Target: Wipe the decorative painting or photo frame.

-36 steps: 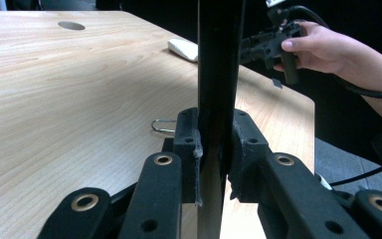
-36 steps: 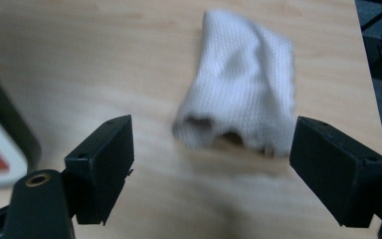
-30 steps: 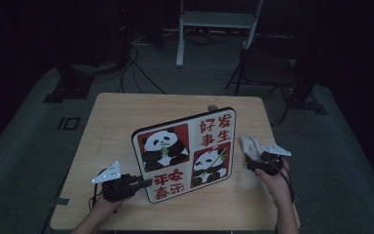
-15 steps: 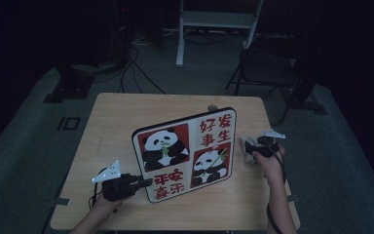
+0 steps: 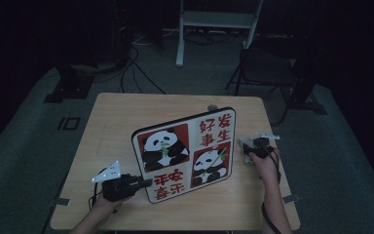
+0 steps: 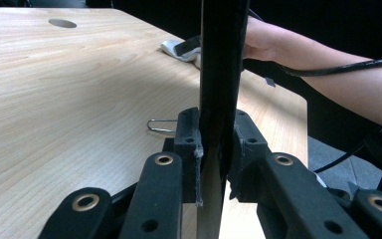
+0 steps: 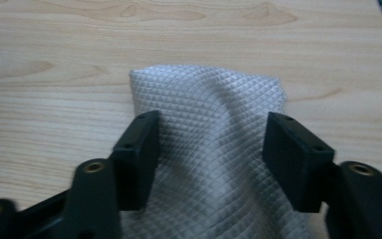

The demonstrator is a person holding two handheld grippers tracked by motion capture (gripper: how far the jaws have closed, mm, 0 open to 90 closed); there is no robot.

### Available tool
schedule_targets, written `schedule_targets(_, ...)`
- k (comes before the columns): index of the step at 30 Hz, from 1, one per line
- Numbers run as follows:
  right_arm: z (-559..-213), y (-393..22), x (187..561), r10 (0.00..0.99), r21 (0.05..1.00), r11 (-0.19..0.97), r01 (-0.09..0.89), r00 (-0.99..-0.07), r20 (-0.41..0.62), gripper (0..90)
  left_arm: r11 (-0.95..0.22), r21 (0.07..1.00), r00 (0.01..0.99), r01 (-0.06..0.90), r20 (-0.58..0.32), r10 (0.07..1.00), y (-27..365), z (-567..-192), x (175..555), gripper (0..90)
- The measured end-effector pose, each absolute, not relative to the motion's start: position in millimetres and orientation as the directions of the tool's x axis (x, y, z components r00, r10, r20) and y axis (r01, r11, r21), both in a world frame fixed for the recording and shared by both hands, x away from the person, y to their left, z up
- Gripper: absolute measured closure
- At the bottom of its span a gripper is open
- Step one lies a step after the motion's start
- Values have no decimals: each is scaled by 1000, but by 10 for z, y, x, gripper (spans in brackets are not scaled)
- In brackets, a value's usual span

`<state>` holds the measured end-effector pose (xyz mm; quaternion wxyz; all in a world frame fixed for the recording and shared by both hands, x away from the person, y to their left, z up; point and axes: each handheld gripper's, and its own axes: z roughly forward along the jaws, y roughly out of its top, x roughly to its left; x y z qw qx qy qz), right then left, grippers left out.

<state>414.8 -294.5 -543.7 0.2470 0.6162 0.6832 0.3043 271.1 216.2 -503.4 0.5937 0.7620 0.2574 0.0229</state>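
- High view shows my left gripper (image 5: pixel 143 183) clamped on the lower left edge of the panda picture board (image 5: pixel 185 153), which stands tilted near the middle of the wooden table (image 5: pixel 107 126).
- Left gripper view confirms that hold: both pads press flat on the board's thin dark edge (image 6: pixel 219 74), jaws shut on it.
- I judge the board stiff and flat, fairly light, but top-heavy when held by one low corner. It could pivot in the pads if pushed hard from the side.
- A metal clip (image 6: pixel 160 125) lies on the table just beyond my left jaws, apart from the board.
- Right gripper view has the grey quilted cloth (image 7: pixel 214 129) lying on the table between my right jaws, which have just been closing. The pads straddle it and do not squeeze it yet, so that gripper counts as open.
- High view places my right gripper (image 5: pixel 253 147) over the cloth at the table's right side, just beside the board's right edge.
- The cloth looks soft, limp and very light, with a raised fold down its middle. That ridge is my pick for a hold, since a flat layer would likely slip under the pads.
- Its waffle texture should give decent friction once pinched. Nothing about it seems fragile.
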Motion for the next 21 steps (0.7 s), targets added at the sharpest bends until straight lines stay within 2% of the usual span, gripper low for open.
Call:
schedule_targets(1,-5437,-2941,4143,992,720,58,691,-122,36,428,-161,917,867,365,-271,419,2161,-5036,2710,783)
schedule_targets(4,-5427,-2918,4132,986,720,75,690,-157,48,595,-160,918,867,364,-270,419,2155,-5038,2704,785)
schedule_targets(5,-5420,-2898,4129,985,719,84,690,-168,46,683,-160,917,867,365,-272,417,2154,-5038,2703,786)
schedule_targets(7,-5405,-2848,4123,983,715,97,692,-180,40,754,-161,917,868,364,-272,415,2148,-5035,2698,789)
schedule_targets(13,-5299,-2798,4057,984,719,68,691,-164,64,778,-159,917,866,366,-273,419,2141,-5032,2696,790)
schedule_targets(21,-5020,-2841,3884,977,773,59,632,-196,86,780,-159,917,866,366,-274,418,2145,-5037,2697,790)
